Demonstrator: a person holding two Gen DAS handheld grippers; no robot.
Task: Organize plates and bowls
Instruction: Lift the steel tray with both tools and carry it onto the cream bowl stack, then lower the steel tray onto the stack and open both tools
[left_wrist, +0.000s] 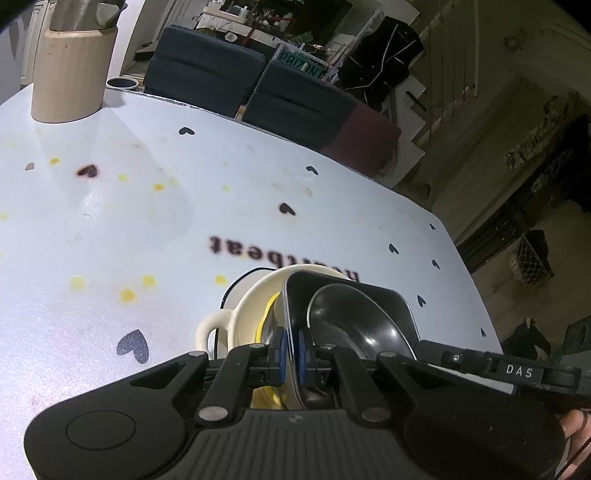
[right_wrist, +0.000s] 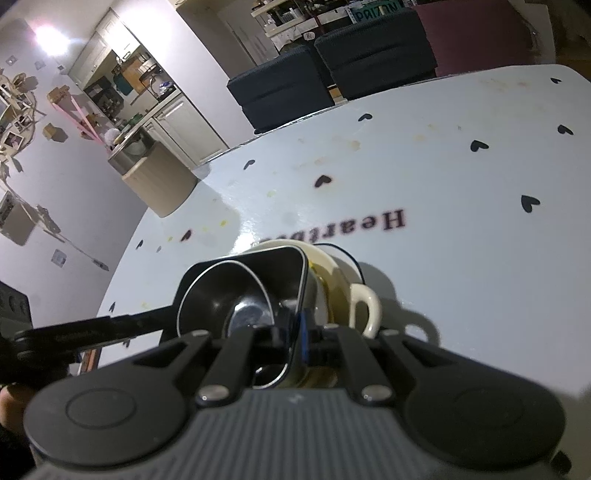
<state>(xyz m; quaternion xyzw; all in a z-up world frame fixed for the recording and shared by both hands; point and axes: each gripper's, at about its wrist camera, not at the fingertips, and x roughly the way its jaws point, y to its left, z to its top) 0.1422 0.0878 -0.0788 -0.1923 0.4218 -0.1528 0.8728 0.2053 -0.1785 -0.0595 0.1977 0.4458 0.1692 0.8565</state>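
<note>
The white table (left_wrist: 110, 229) fills both views; a beige canister (left_wrist: 70, 74) stands at 11 o'clock in the left wrist view. At 6 o'clock sits a nested stack: a cream handled bowl (left_wrist: 251, 306) at the bottom, a black square dish (left_wrist: 369, 295) in it, a black round bowl (left_wrist: 343, 317) innermost. Your left gripper (left_wrist: 291, 356) is clamped on the dish's near rim. Your right gripper (right_wrist: 295, 332) is clamped on the opposite rim. Judged from this, stacking looks largely done; placing the stack remains.
</note>
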